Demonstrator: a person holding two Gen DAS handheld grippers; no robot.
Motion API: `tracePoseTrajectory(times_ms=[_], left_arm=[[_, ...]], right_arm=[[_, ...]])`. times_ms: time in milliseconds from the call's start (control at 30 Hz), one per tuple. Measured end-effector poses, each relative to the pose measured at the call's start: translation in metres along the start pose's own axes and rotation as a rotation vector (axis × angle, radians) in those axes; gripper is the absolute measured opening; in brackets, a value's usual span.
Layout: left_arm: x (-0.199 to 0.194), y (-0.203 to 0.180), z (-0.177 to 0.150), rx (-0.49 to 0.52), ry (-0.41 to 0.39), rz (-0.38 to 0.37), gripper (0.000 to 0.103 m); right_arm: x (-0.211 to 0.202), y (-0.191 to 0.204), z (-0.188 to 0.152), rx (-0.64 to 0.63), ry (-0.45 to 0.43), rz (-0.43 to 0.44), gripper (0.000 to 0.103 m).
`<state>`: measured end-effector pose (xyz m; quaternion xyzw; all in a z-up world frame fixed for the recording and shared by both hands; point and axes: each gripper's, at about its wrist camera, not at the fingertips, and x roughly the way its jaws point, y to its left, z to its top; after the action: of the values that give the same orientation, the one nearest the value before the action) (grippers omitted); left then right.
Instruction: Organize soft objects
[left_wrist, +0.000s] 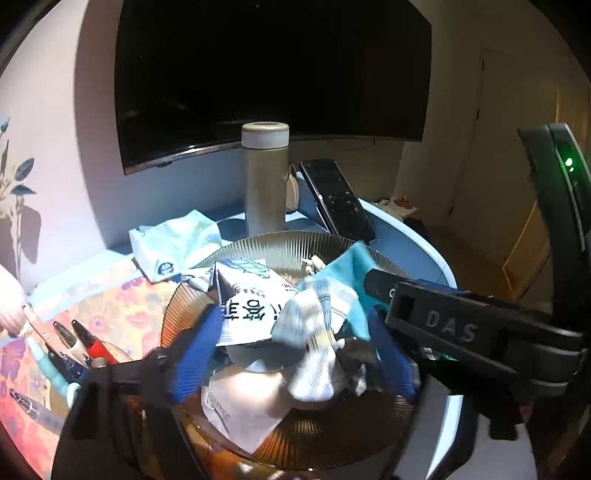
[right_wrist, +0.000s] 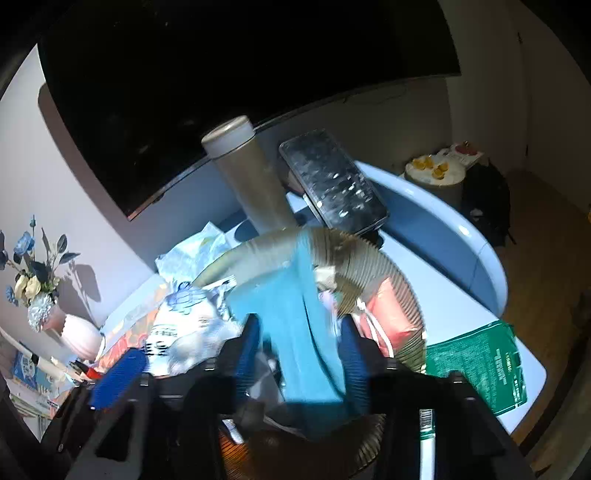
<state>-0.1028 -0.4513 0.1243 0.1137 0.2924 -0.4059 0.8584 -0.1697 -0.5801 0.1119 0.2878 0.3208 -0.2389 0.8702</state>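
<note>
Far left of the surface (left_wrist: 417, 240): pens (left_wrist: 79, 341) in a holder, over a floral mat (left_wrist: 122, 314). Behind them a crumpled tissue pack (left_wrist: 173, 243) lies just beside the ribbed amber glass bowl (left_wrist: 280, 243).

Bowl is piled with soft stuff: white printed packet (left_wrist: 251, 306), pale pouch (left_wrist: 243, 402) low in the pile, grey-white striped cloth (left_wrist: 317, 332), teal cloth (left_wrist: 354, 273).

Left tool (left_wrist: 295, 354): blue pads spread wide, 1 each side of the pile, striped cloth bunched between them. Reads as open, not pinching.

Right tool (right_wrist: 301, 354): pads either side of the teal cloth (right_wrist: 295, 314), which hangs as a strip over the bowl. Closed on it as far as I can tell; motion blur.

Behind bowl: beige thermos (left_wrist: 265, 177) upright, black remote (left_wrist: 338, 201) leaning just right of it, TV (left_wrist: 273, 74) on the wall.

Right edge: green packet (right_wrist: 480, 362) flat on the surface, beside the bowl.
</note>
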Motion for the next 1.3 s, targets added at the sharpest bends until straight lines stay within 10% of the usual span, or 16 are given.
tracePoseTrajectory(times_ms=[633, 1300], left_arm=[[-0.085, -0.013, -0.021, 0.011, -0.003, -0.028, 0.080], [-0.222, 0.204, -0.109, -0.317, 0.026, 0.501, 0.080]], right_arm=[[-0.087, 0.028, -0.037, -0.117, -0.094, -0.091, 0.052], [-0.103, 0.203, -0.146, -0.554, 0.010, 0.195, 0.052]])
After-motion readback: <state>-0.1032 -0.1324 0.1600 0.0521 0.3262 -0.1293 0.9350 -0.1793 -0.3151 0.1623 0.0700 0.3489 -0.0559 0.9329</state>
